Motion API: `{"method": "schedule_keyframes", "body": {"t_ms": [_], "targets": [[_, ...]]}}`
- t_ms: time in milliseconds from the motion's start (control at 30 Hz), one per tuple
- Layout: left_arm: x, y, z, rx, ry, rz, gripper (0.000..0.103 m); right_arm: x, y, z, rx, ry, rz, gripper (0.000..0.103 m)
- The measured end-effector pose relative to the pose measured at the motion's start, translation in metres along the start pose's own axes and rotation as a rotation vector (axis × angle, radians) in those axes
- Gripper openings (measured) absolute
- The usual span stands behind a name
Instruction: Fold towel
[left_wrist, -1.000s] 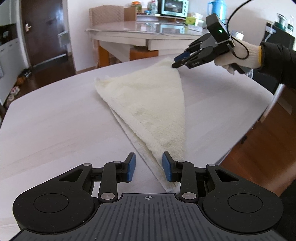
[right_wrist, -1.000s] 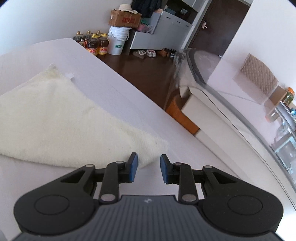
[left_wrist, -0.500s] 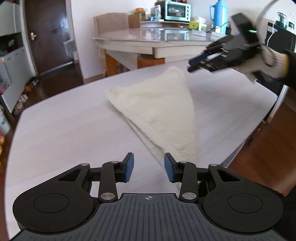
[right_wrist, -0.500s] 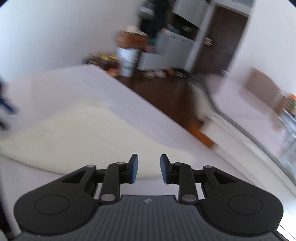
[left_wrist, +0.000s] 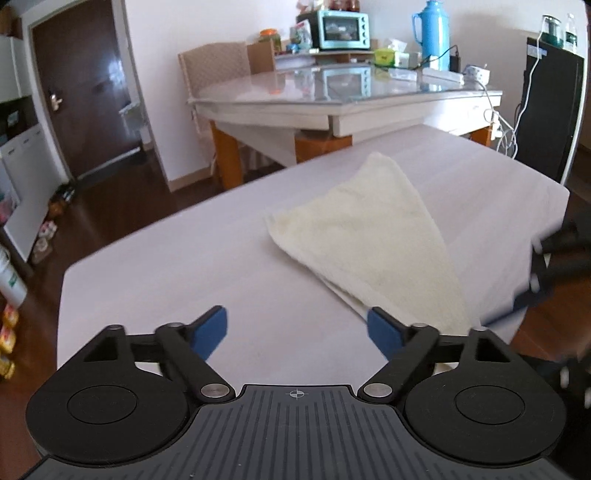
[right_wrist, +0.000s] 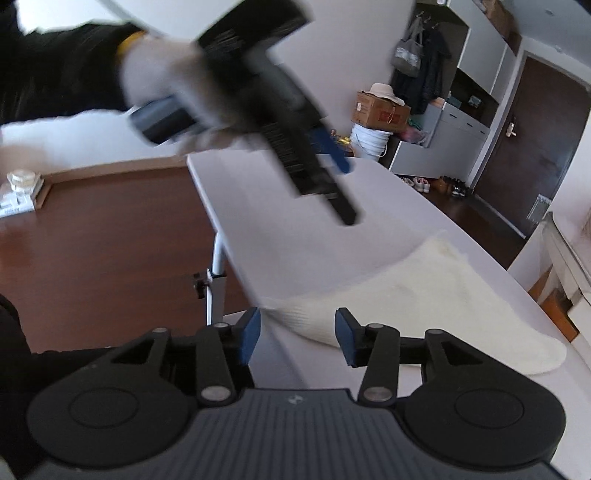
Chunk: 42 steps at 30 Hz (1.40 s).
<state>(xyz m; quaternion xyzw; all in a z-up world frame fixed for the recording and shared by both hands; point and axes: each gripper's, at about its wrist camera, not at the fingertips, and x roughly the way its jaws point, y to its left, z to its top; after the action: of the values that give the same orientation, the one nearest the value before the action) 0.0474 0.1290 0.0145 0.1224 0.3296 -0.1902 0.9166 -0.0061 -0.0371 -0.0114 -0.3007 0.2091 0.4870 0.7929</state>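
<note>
Both of my grippers have pulled back from the towel's corners since a second ago, and their jaws have spread wider.

Across the pale, smooth worktop (left_wrist: 155, 266), bare surface runs out on my left to a rounded corner, while the right edge drops off close beside the cloth, with dark wood floor below.

On that right half lies the towel (left_wrist: 373, 236), a cream, nubby terry cloth folded into a long triangle, a thin lower layer peeking out along its near left edge. One point reaches toward the far edge, another sits just ahead of my right gripper (right_wrist: 297, 332) at the worktop's near edge.

My left gripper (left_wrist: 295, 328) hangs above the bare worktop with its jaws wide and empty, its right blue pad just beside the towel's near tip. My right gripper's jaws stand moderately open, holding nothing; whether they touch the cloth I cannot tell.
</note>
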Motion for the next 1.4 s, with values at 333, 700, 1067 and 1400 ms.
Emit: {"method": "schedule_keyframes", "body": {"t_ms": [333,700,1067,1400], "targets": [[-0.008,0.0,-0.002,0.015,-0.038,-0.014,0.093,0.019,0.036,0.006,-0.096,0.049,-0.108,0.034],[0.011,0.006,0.008,0.153,-0.037,0.003,0.094,-0.024,0.013,0.006,0.07,-0.016,0.065,0.009],[0.072,0.025,0.034,0.267,0.023,-0.015,0.093,-0.062,-0.019,0.005,0.155,-0.087,0.179,0.009],[0.099,0.036,0.028,0.283,0.082,-0.037,0.094,-0.08,-0.049,-0.002,0.219,-0.122,0.28,0.009]]}}
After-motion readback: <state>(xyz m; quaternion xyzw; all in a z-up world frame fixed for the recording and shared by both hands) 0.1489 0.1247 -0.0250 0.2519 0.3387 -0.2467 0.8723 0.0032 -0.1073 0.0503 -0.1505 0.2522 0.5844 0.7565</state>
